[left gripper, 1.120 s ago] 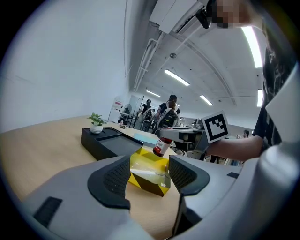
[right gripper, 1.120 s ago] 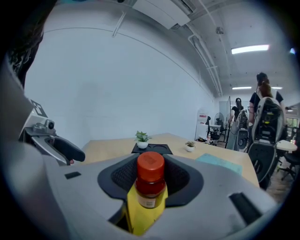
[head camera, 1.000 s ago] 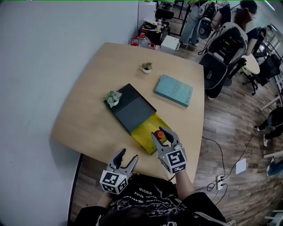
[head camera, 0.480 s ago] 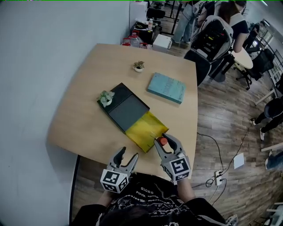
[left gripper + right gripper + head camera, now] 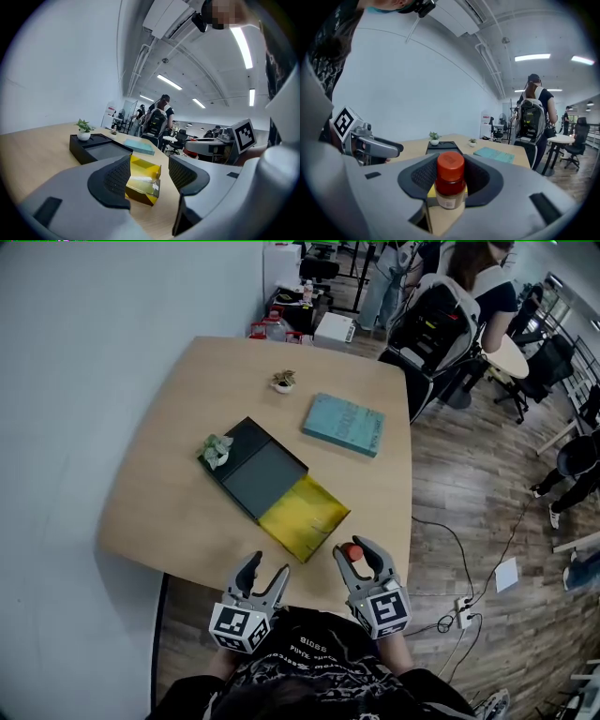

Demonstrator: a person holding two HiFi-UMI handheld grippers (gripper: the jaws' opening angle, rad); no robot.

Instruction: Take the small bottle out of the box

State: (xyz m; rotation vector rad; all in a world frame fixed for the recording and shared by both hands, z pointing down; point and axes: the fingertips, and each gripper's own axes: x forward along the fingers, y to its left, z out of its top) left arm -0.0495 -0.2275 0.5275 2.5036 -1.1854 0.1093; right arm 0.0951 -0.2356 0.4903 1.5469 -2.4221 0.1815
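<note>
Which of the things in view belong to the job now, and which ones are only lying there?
Belong to the job:
small bottle with the orange cap, gripped in the right gripper; yellow box.

Only lying there:
black tray; potted plant on its corner; teal book; second small potted plant farther back.
</note>
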